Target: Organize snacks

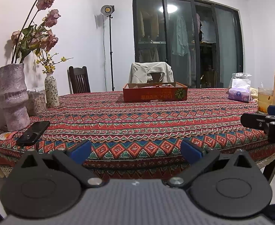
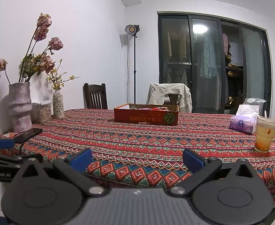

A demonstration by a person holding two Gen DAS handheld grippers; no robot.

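Ahead, one red box point(image 1: 155, 91) holds snacks, uncountable; both grippers' jaws gape empty.

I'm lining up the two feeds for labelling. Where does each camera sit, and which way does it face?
Left wrist: on the left gripper at the table's near edge, facing the red box; its own open fingers show, and the right gripper at right.
Right wrist: on the right gripper, facing the same way; its own open fingers show, and the left gripper at left.
Shared: box, vases, phone, glass doors.
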